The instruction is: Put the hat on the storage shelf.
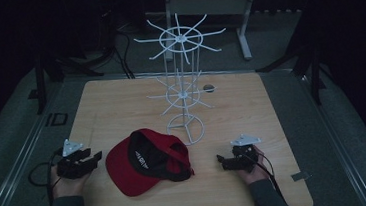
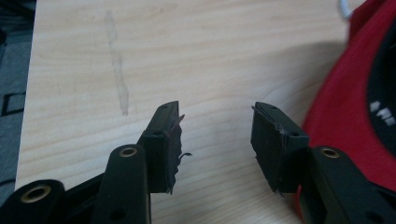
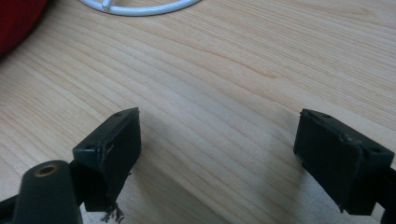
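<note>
A red cap point(image 1: 146, 161) with a black lining lies upside down on the wooden table point(image 1: 251, 107), near the front. Behind it stands a white wire rack point(image 1: 182, 90) with two tiers of radial hooks and a ring base point(image 1: 185, 128). My left gripper point(image 1: 94, 157) rests just left of the cap, open, with bare wood between its jaws; the cap's red edge point(image 2: 350, 107) lies beside the right jaw. My right gripper point(image 1: 221, 161) sits to the right of the cap, open wide over bare wood, and the rack's ring base point(image 3: 140, 7) shows ahead of it.
A small dark round object point(image 1: 209, 87) lies on the table behind the rack. A grey frame with legs point(image 1: 213, 10) stands on the floor beyond the table. A faint pale streak point(image 2: 119, 79) marks the wood ahead of the left gripper.
</note>
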`<state>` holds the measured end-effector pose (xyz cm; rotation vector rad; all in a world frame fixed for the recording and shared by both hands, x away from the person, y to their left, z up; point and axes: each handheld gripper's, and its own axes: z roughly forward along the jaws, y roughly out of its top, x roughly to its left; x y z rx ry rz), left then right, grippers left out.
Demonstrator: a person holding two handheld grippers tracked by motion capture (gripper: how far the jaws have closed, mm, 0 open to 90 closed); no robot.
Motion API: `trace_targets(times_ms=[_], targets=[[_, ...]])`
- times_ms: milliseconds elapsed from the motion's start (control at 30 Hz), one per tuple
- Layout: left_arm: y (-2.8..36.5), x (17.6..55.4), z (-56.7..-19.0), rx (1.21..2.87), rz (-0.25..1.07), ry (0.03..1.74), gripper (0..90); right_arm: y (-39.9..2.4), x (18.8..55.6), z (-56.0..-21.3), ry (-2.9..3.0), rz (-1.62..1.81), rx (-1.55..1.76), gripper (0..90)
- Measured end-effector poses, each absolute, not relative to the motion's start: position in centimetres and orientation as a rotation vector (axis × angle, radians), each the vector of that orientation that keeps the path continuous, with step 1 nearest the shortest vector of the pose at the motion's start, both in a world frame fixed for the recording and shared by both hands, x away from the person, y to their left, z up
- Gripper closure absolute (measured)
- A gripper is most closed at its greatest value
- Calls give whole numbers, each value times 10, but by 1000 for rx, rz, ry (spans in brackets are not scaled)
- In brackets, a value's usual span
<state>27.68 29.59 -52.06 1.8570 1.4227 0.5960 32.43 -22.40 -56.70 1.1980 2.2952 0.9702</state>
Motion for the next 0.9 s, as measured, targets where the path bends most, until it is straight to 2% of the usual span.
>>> trace_targets(times_ms=[200,367,900], targets=[[295,274,-507,1836,580,1355,531,-224,324,-567,2294,970,1197,148],[289,276,-497,1861,511,1257,534,-224,324,-567,2294,969,1196,147],[257,310,-512,2069,362,1153,480,-224,324,-567,2295,969,1198,147]])
